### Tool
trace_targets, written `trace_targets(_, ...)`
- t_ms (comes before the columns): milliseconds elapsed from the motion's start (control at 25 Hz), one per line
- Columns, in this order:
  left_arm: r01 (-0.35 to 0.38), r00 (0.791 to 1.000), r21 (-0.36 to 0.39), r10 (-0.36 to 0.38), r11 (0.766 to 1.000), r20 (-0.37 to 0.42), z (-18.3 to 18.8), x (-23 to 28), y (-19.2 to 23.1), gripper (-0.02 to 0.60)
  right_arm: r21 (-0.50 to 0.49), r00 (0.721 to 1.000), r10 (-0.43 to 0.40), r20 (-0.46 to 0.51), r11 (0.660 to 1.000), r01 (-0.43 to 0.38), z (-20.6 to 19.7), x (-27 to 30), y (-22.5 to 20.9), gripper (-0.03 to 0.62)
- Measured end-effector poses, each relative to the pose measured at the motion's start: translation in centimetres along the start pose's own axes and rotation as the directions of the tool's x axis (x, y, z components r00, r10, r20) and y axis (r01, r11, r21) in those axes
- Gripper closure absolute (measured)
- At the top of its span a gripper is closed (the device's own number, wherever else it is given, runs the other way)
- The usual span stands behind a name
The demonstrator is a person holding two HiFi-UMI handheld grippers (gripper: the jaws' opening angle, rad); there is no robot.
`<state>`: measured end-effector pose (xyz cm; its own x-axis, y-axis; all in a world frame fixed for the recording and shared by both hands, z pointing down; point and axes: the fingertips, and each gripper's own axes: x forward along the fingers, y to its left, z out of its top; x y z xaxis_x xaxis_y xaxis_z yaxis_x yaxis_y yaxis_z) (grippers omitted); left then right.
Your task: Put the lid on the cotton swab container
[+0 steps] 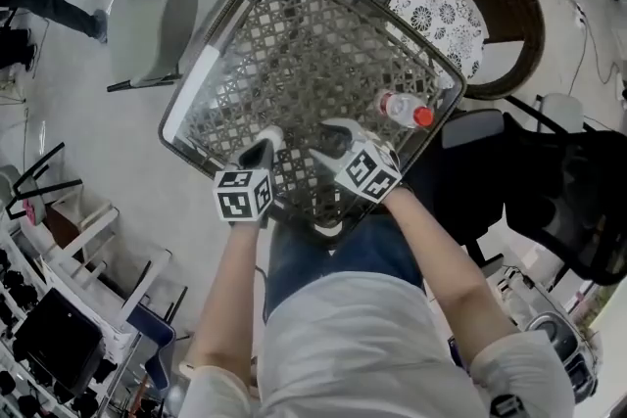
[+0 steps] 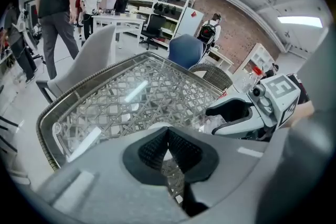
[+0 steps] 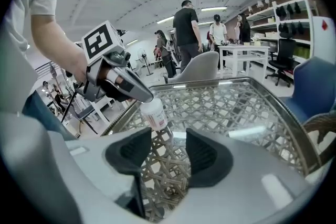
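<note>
My right hand-held gripper (image 3: 161,152) hangs over the glass worktop (image 3: 236,107) with its jaws wide and empty, and just ahead to its left the upright cotton swab container (image 3: 155,115) stands pinched at its top by my narrow-jawed left hand-held gripper (image 3: 143,98).

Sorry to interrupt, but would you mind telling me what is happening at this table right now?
A person stands at a glass-topped wicker table with a gripper in each hand. The left gripper is shut on the top of a small white container, near the table's close edge. The right gripper faces it with its jaws apart and nothing between them. Whether the container's lid is on cannot be told from here. A red-capped bottle lies on the glass off to the right.
</note>
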<state>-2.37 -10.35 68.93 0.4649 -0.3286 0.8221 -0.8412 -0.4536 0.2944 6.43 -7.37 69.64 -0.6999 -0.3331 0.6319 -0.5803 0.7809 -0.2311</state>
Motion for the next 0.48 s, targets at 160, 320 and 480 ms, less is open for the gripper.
trace_targets(160,0.017,0.999,0.032,-0.018,0.999,0.032,1.0,-1.0,-1.0,0.575,0.015,1.0,-0.012,0.017,1.0,0.012,1.2,-1.2,0.3,0.395)
trace_targets(320,0.028,0.997,0.046,-0.031,0.999,0.073,2.2,-2.4,-1.5,0.575,0.008,0.998,-0.034,0.046,0.999,0.034,2.5,-2.2,0.5,0.44)
trace_targets(480,0.018,0.992,0.052,-0.025,0.999,0.121,3.3,-4.7,-1.7,0.575,0.007,0.996,-0.047,0.081,0.999,0.047,4.2,-3.7,1.1,0.495)
